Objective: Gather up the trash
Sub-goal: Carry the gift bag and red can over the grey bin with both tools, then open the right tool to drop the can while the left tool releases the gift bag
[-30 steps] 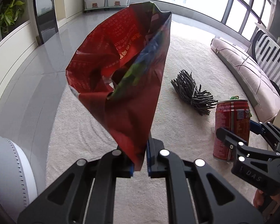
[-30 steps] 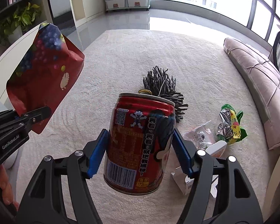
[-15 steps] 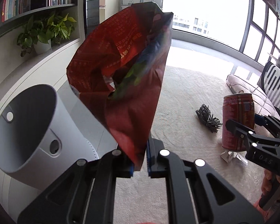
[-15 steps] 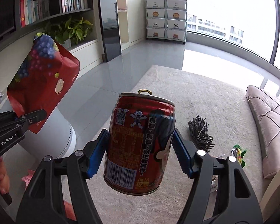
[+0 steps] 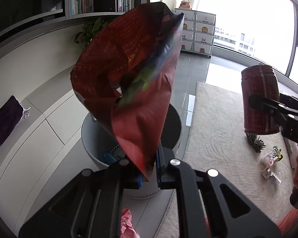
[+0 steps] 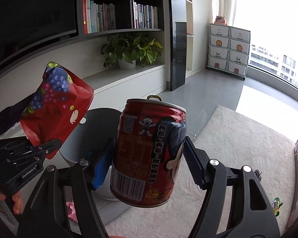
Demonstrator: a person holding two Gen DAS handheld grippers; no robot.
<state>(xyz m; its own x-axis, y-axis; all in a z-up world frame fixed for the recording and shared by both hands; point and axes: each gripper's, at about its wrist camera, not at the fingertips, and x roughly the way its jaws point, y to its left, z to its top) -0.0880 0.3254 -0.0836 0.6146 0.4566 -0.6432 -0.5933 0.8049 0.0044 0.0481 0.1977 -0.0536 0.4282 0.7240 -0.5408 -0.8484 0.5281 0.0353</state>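
Note:
My left gripper (image 5: pixel 149 175) is shut on the bottom corner of a red snack bag (image 5: pixel 129 83) and holds it upright over a white trash bin (image 5: pixel 89 138). The bag (image 6: pixel 55 111) and the left gripper (image 6: pixel 49 146) also show in the right wrist view, in front of the bin (image 6: pixel 93 130). My right gripper (image 6: pixel 147 158) is shut on a red drink can (image 6: pixel 149 154), held in the air to the right of the bin. The can (image 5: pixel 260 99) shows in the left wrist view too.
Pink crumpled paper (image 5: pixel 127 222) lies on the floor by the bin. Wrappers (image 5: pixel 270 162) and a dark mop head (image 5: pixel 256 142) lie on the beige rug (image 5: pixel 218 134). A white cabinet with a potted plant (image 6: pixel 131 53) and bookshelves stands behind the bin.
Both grippers have swung left from the rug towards the bin. The bin now sits right under the snack bag and close by the can. Both grips are unchanged.

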